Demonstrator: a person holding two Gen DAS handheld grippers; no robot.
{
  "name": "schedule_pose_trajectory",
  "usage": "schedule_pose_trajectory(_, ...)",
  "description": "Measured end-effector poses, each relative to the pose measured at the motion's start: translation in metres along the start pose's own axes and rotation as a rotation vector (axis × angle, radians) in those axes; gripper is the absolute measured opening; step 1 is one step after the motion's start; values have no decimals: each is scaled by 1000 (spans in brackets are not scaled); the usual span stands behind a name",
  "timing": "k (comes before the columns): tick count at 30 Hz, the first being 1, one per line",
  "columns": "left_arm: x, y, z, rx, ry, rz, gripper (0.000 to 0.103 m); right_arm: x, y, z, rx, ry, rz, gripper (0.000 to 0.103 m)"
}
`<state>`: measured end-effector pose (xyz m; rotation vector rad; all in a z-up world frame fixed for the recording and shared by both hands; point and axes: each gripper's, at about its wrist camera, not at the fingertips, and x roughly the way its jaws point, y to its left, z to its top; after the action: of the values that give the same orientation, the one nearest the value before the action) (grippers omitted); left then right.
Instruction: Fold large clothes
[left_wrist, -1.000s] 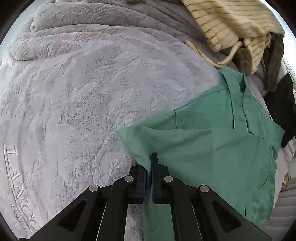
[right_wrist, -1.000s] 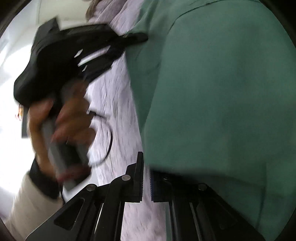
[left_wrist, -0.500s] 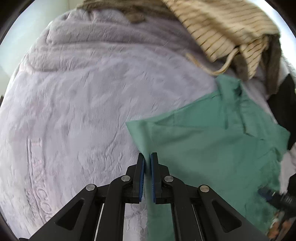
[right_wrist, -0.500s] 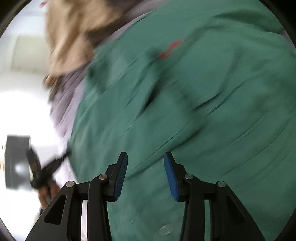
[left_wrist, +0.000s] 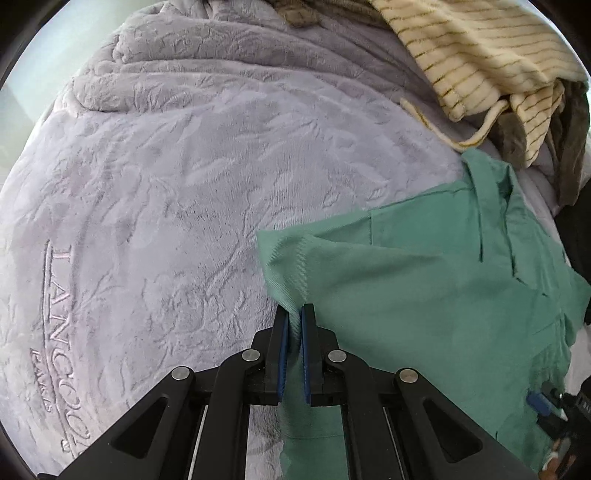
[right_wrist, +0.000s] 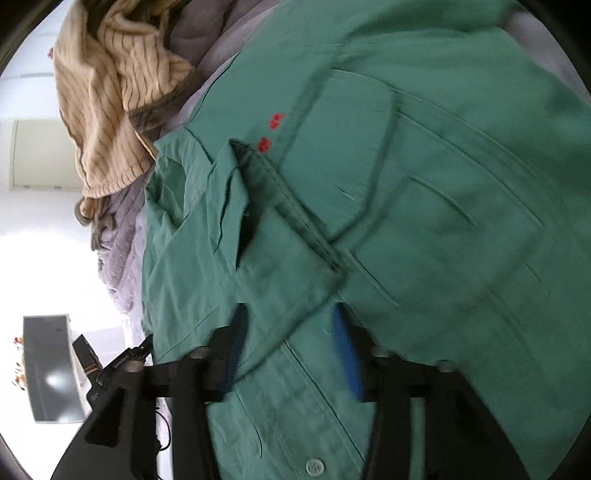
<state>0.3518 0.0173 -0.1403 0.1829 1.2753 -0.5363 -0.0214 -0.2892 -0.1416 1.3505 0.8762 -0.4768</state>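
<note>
A green button-up shirt (left_wrist: 424, 295) lies spread on the bed, its left side folded over into a straight edge. My left gripper (left_wrist: 294, 321) is shut on that folded edge near its lower corner. In the right wrist view the shirt (right_wrist: 424, 184) fills the frame, with its collar (right_wrist: 255, 173), red embroidery (right_wrist: 273, 122) and a button (right_wrist: 314, 467). My right gripper (right_wrist: 291, 347) hovers over the shirt front, jaws opening wide, cloth under and between the blue pads (right_wrist: 347, 354) but not pinched. Its tip shows as the right gripper (left_wrist: 546, 410) at the left view's lower right.
A lilac plush blanket (left_wrist: 166, 184) with embossed lettering covers the bed. A cream striped garment (left_wrist: 480, 55) with brown cloth is heaped beyond the collar, the same heap (right_wrist: 103, 92) in the right view. A dark garment (left_wrist: 576, 229) lies at the right edge.
My right gripper swung from beside the left hand across to the shirt front and opened its jaws. The left gripper stayed shut on the shirt's edge and tilted a little.
</note>
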Motion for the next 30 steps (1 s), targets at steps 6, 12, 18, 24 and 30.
schedule_pose_trajectory(6, 10, -5, -2, 10, 4, 34, 6, 18, -8, 11, 46, -17, 39, 21)
schedule_pose_trajectory(12, 12, -8, -6, 33, -26, 59, 6, -23, 79, 12, -419, -180, -16, 5)
schedule_pose_trajectory(18, 15, -2, -6, -28, -40, 49, 6, -14, 76, 33, -541, -162, -116, 5)
schedule_pose_trajectory(24, -6, 7, -10, -42, -57, 63, 6, 11, 13, 40, -348, -37, -123, 14)
schedule_pose_trajectory(30, -55, 15, -12, -18, -114, 137, 6, -37, 33, 28, -413, -158, -154, 15)
